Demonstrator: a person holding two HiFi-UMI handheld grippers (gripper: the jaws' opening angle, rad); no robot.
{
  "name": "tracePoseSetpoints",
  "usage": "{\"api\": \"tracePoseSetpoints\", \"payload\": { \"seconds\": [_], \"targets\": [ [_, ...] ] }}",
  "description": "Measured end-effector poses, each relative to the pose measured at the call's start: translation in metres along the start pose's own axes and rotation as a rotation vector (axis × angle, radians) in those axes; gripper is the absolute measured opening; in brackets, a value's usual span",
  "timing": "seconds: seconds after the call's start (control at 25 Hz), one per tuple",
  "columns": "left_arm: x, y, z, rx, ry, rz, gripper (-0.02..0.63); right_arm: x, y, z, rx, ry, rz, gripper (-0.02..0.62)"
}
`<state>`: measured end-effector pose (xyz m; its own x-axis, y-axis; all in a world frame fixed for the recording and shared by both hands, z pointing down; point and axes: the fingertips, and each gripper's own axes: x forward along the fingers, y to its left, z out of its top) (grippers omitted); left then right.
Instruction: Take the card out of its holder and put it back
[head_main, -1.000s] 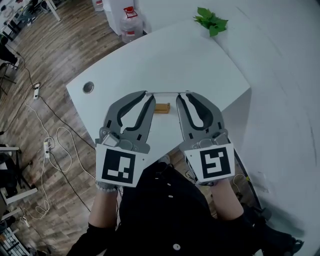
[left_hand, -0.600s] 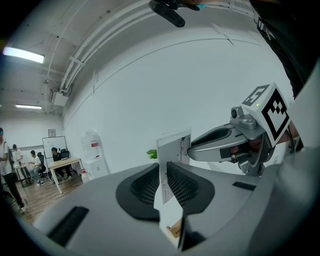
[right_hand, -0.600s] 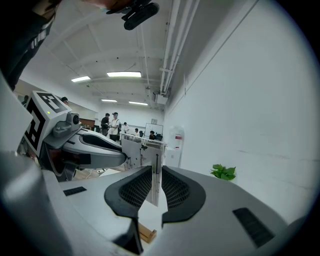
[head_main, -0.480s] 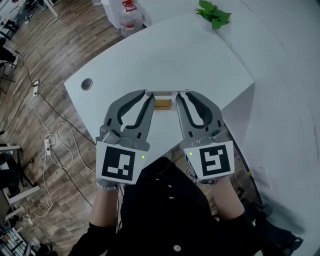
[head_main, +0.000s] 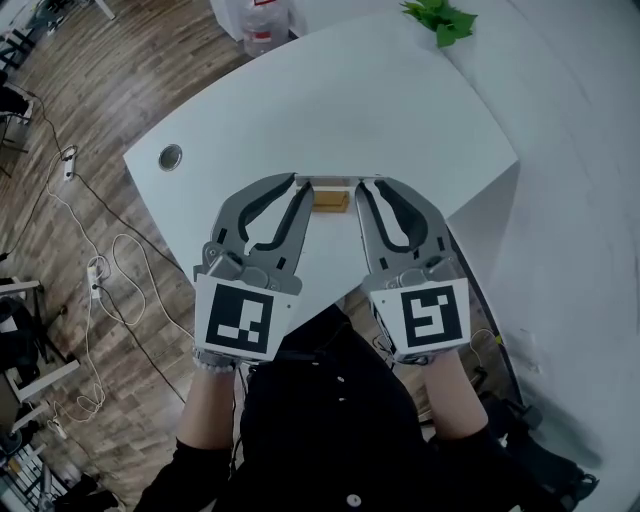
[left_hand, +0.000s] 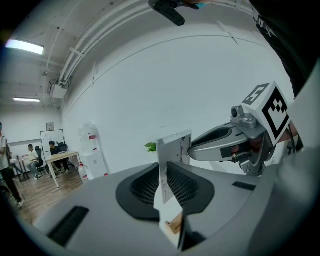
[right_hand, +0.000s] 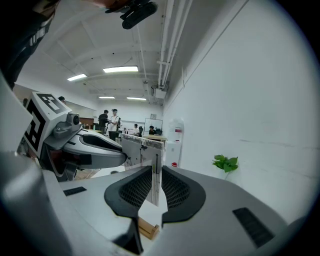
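Note:
A thin white card (head_main: 332, 180) hangs edge-on between both grippers, just above a small wooden holder (head_main: 330, 200) on the white table (head_main: 300, 110). My left gripper (head_main: 297, 181) is shut on the card's left end, my right gripper (head_main: 368, 183) on its right end. In the left gripper view the card (left_hand: 172, 150) stands upright between the black pads (left_hand: 145, 187), with the holder (left_hand: 173, 225) below and the right gripper (left_hand: 235, 145) beyond. The right gripper view shows the card (right_hand: 149, 170) clamped between its pads (right_hand: 175, 187), the holder (right_hand: 147, 228) beneath and the left gripper (right_hand: 85, 145) opposite.
A green plant (head_main: 440, 18) sits at the table's far corner and a round cable port (head_main: 170, 156) at its left end. Cables and a power strip (head_main: 95, 290) lie on the wooden floor to the left. The table's near edge is close to the person's body.
Both grippers keep their hold on the card. The head view has tilted, so the table and holder sit a little higher in the picture; the card stays just above the holder.

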<state>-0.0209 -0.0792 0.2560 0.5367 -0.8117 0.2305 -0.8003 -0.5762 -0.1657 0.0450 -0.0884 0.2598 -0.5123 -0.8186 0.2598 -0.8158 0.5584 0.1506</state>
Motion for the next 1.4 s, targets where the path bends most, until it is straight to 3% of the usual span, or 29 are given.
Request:
{"api": "tracePoseSetpoints", "payload": {
  "seconds": [1.16, 1.4],
  "targets": [
    [0.029, -0.002, -0.075, -0.048, 0.093, -0.056, 0.058, 0.034, 0.007, -0.074, 0.055, 0.113, 0.012, 0.089],
    [0.036, -0.004, -0.084, 0.003, 0.098, -0.086, 0.058, 0.038, 0.006, -0.085, 0.074, 0.133, 0.010, 0.089]
  ]
}}
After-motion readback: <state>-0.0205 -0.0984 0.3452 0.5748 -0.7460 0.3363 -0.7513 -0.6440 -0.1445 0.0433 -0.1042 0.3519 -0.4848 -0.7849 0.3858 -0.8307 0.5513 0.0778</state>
